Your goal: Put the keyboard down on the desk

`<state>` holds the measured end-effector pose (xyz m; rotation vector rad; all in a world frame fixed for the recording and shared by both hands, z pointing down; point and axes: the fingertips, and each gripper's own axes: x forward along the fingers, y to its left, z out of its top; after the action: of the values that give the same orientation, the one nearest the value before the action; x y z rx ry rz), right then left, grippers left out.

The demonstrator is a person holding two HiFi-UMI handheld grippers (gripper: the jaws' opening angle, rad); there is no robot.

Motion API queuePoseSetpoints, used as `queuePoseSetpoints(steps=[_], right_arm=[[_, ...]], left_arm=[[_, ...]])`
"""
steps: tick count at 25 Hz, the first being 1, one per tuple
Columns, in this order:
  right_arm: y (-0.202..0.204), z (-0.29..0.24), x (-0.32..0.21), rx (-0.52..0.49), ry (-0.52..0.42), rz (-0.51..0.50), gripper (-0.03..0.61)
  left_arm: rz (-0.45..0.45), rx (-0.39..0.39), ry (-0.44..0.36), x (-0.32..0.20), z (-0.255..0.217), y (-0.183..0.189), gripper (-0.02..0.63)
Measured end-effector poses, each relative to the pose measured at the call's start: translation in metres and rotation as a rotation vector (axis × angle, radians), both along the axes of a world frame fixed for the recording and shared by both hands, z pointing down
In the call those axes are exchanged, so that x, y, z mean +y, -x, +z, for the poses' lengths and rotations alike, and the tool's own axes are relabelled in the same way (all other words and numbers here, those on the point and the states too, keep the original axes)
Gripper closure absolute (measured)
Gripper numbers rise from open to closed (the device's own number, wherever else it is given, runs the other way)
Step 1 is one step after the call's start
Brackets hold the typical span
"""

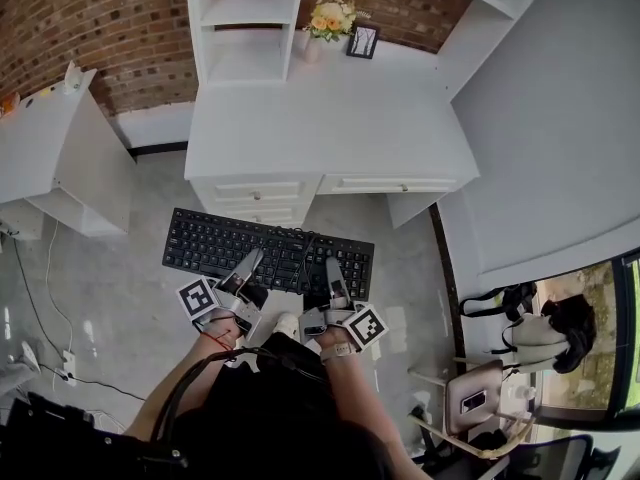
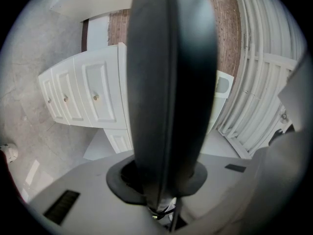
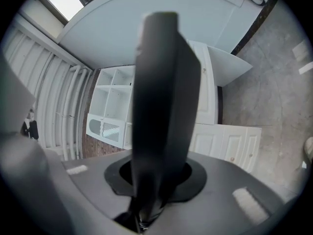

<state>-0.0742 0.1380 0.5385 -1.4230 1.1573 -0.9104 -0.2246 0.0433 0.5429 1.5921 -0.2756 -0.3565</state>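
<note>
Keyboard (image 1: 268,253): black, full-size, held in the air above the grey floor (image 1: 120,278), just in front of the desk drawers (image 1: 330,185); not on the desk top.
Lie of the keyboard: keys up, long side across the head view, left end a little farther from the person.
Left gripper (image 1: 248,265): jaws closed on the near edge, left of the middle. In the left gripper view the keyboard (image 2: 171,82) stands edge-on between them as a dark blurred slab.
Right gripper (image 1: 335,273): jaws closed on the same near edge, right of the middle. In the right gripper view the keyboard (image 3: 164,97) fills the gap.
Desk (image 1: 330,118): white, front part bare.
Back of desk: flowers (image 1: 330,16) beside a small picture frame (image 1: 362,40), against a brick wall (image 1: 100,18).
Shelves (image 1: 245,23): white, at the desk's back left.
</note>
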Motion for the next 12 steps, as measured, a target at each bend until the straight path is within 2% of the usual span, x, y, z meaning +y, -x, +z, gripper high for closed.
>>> queuePoseSetpoints(steps=[12], right_arm=[[-0.078,0.006,-0.048,-0.002,0.017,-0.034,0.497]], left_arm=[[-0.025,-0.004,0.018,-0.043,0.006,-0.075,0.561]])
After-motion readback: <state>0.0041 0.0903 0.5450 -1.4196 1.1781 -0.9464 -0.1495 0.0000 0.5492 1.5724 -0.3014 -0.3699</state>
